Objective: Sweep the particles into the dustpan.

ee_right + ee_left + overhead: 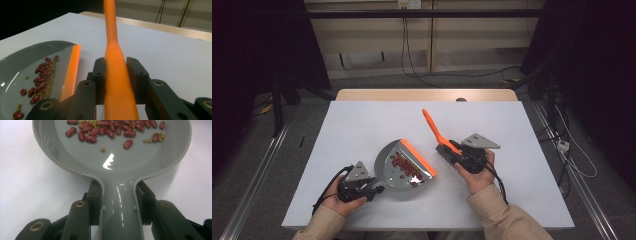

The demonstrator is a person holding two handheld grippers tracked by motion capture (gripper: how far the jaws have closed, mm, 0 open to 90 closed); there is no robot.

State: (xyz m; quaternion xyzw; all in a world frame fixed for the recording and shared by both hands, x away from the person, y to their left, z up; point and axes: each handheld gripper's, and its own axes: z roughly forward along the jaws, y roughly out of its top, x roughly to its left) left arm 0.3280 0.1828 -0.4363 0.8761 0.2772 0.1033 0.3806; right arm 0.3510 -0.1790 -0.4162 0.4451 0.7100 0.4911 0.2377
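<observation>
Left gripper [371, 190]: clamped on dustpan [404, 170] handle, near bench [362, 125] front.
Right gripper [455, 156]: clamped on orange brush [434, 130], just right of dustpan.
Dustpan contents: red beans [105, 128], small green ones.

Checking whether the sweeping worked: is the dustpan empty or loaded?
Loaded. Red beans and small green ones lie inside the grey dustpan, whose handle is clamped in the left gripper.

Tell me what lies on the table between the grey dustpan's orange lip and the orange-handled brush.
Nothing: in the high view a bare strip of white table separates the grey dustpan's orange lip from the orange-handled brush. The red beans sit inside the pan.
</observation>
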